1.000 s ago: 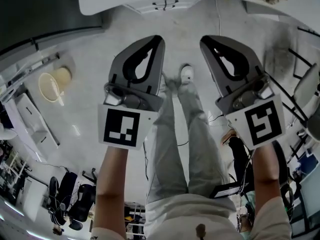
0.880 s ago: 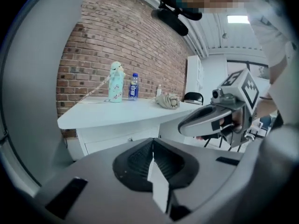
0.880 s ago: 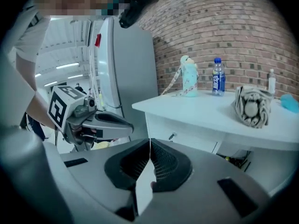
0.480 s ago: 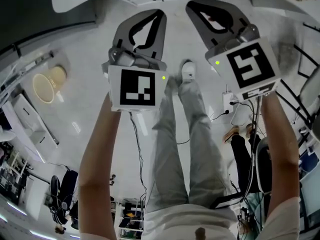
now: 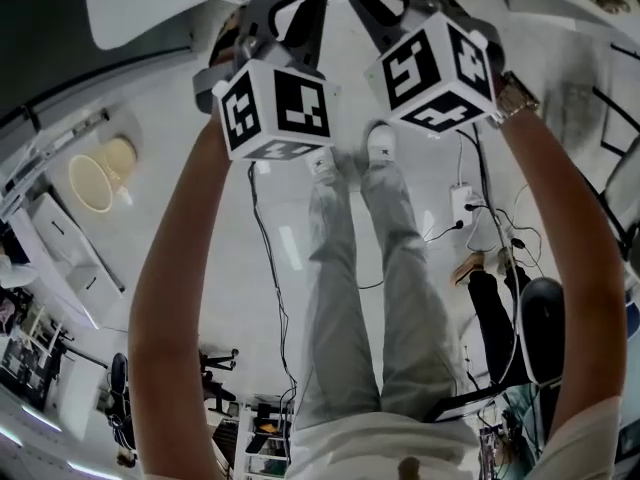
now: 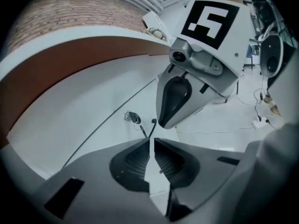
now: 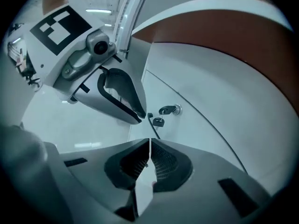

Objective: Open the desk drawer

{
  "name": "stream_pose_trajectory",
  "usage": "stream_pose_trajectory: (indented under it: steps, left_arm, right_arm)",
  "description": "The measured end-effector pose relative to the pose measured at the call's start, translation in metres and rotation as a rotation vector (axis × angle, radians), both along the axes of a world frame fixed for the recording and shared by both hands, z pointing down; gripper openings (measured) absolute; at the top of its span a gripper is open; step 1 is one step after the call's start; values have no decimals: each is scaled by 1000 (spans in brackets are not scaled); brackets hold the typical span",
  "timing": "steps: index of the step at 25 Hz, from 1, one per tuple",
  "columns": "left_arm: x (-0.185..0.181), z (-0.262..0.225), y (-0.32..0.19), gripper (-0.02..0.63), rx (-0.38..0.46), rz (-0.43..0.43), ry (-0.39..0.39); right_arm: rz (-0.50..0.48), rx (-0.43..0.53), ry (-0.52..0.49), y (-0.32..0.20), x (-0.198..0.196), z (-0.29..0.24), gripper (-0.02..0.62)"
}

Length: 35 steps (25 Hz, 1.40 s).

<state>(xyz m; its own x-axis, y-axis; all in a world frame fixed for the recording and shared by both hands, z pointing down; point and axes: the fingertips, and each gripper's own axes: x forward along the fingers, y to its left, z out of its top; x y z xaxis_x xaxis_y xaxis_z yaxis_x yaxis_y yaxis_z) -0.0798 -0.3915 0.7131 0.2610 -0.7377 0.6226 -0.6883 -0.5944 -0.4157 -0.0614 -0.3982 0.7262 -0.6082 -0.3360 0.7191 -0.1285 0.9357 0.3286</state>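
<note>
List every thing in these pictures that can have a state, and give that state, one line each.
Left gripper: shut, empty.
Right gripper: shut, empty.
Desk drawer: shut.
Key: in the drawer's lock.

left gripper (image 6: 149, 140) beside right gripper (image 7: 149, 141) | before drawer (image 7: 161, 97) | key (image 7: 159, 121) in drawer

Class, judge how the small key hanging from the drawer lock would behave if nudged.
The hanging key would probably swing freely, since it dangles loose below the lock. It looks small and thin, so it is likely light and awkward to pinch.
</note>
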Motion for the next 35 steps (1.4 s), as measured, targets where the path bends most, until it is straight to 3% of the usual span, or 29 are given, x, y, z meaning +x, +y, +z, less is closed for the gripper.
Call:
stream_pose_trajectory:
  steps: [3,8,9,11,18,22,24,28,31,35]
  left_arm:
    - [0,12,-5,82,-32,48,-68]
    - [-8,21,-17,114,-25,88,-179]
    - [-9,23,-19,123,-25,104,-208]
    - [-8,28,-21,146,-26,135,-253]
    - [-1,47,-27,164,-58,209,-367]
    - [-2,51,-27,155,-61,265,-460]
    - [-2,49,-30,100,-33,277,-511]
    - [0,44,-34,26,28,251,-513]
    - [-5,44,-37,25,44,233,-553]
    - [1,46,-33,23,54,204,-537]
  right_arm:
    - [-54,55,44,-5,-4,6,29]
    - [-113,107,95,-18,-10,11,31]
    - [-134,124,119,-19,-11,13,42]
    - [-166,160,173,-21,-12,20,141]
    - [-228,255,262,-23,-14,36,141]
    - [-281,343,332,-25,-13,40,125]
    - [-284,382,361,-27,-13,39,92]
    - [-279,436,381,-32,-14,35,37]
    - [-290,451,376,-32,-14,35,35]
    - [-271,456,368,-32,-14,35,35]
